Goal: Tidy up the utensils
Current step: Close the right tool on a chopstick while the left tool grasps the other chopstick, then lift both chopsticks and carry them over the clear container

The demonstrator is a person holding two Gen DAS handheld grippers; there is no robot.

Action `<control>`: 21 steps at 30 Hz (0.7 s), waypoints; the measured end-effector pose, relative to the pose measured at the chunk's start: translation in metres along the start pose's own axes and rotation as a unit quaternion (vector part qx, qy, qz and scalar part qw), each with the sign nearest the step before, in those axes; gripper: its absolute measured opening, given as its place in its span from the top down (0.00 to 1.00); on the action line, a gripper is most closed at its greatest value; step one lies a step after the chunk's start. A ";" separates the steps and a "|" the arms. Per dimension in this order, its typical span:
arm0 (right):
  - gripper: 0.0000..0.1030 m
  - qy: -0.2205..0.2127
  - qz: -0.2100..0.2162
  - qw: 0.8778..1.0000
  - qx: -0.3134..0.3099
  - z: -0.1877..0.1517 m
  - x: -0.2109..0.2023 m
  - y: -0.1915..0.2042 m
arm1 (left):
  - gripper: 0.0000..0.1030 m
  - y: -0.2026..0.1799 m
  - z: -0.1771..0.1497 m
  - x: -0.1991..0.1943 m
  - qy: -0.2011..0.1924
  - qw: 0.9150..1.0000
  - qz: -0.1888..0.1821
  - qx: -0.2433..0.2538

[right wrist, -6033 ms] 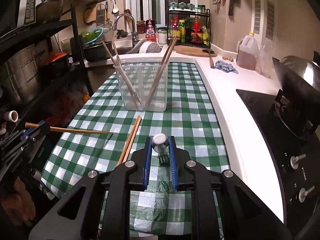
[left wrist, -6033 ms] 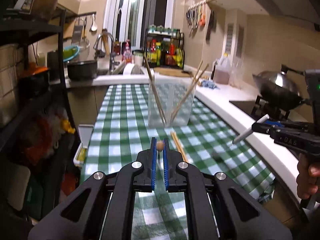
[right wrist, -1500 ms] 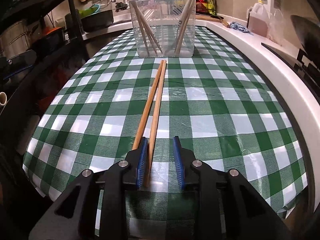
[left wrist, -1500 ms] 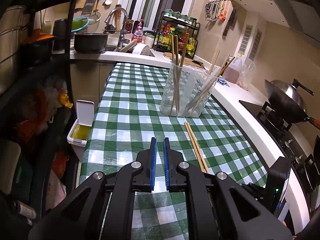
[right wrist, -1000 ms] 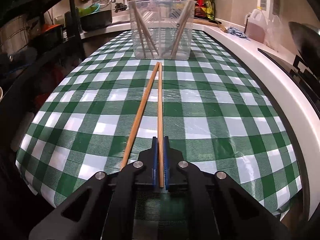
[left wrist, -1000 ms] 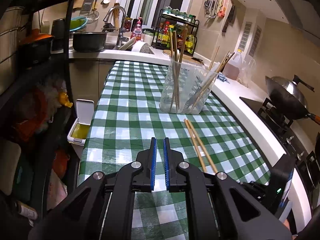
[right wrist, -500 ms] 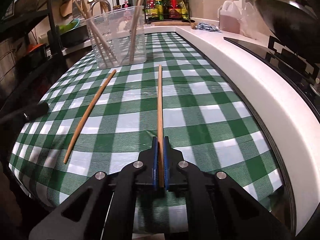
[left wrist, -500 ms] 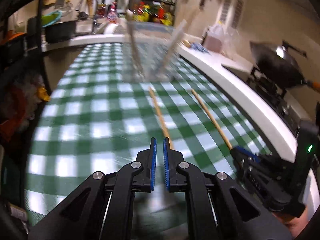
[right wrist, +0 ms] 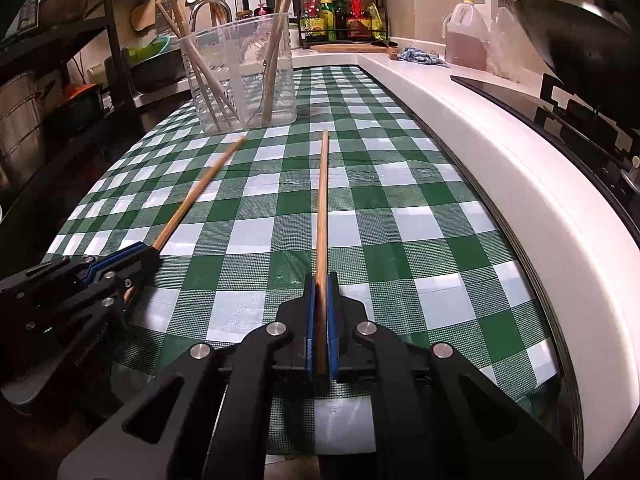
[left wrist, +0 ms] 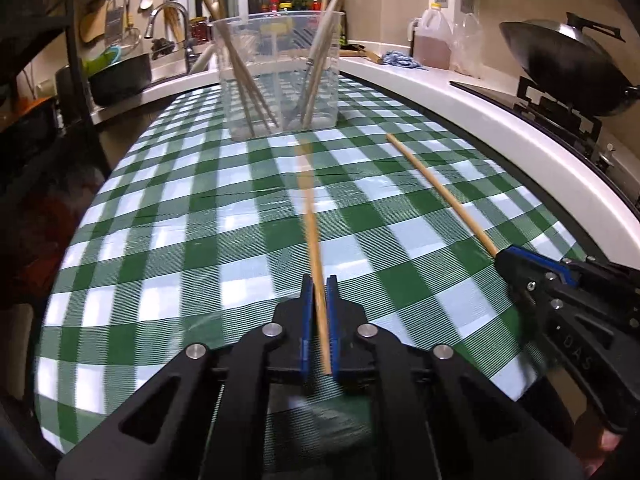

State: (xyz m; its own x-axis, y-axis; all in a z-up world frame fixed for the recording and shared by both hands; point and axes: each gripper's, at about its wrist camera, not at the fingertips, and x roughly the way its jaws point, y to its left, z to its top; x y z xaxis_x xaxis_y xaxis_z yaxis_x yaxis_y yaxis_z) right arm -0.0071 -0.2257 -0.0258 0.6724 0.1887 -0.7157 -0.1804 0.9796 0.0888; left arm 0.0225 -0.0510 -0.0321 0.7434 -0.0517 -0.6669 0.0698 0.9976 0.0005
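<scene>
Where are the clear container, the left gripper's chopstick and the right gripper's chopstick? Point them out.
clear container (left wrist: 280,80): left wrist view, front wall.
left gripper's chopstick (left wrist: 312,224): left wrist view, mid-shaft.
right gripper's chopstick (right wrist: 322,204): right wrist view, mid-shaft.

Our left gripper (left wrist: 319,288) and right gripper (right wrist: 320,284) share one build: matte black angular linkage arms, each carrying round silver screw heads, ending in narrow fingers faced with ribbed blue pads (right wrist: 309,312). Seen from the side, our right gripper's black housing bears faint raised lettering and small screws. A sliver of bare skin of our right hand (left wrist: 604,446) shows beneath it.
</scene>
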 end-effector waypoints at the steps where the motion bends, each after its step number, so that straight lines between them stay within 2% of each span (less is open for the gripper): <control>1: 0.95 0.001 0.000 1.000 0.001 0.001 0.000 0.002 | 0.94 0.005 -0.001 -0.003 0.000 1.000 0.001 -0.007; 7: 0.95 0.004 0.014 1.000 -0.006 0.001 0.001 0.015 | 0.94 0.037 -0.007 -0.014 0.005 0.999 -0.008 -0.053; 11: 0.92 0.007 0.014 1.000 -0.006 0.001 0.003 0.021 | 0.94 0.040 -0.013 -0.013 0.005 0.999 -0.008 -0.047; 21: 0.92 0.007 0.015 1.000 0.000 0.002 0.004 0.021 | 0.94 0.037 -0.015 -0.014 -0.007 0.999 0.000 -0.036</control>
State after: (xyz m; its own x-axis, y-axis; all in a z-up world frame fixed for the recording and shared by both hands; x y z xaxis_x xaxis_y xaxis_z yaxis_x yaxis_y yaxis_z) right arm -0.0067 -0.2042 -0.0257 0.6562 0.2171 -0.7226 -0.2010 0.9734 0.1100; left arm 0.0045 -0.0127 -0.0343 0.7527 -0.0518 -0.6563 0.0215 0.9983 -0.0541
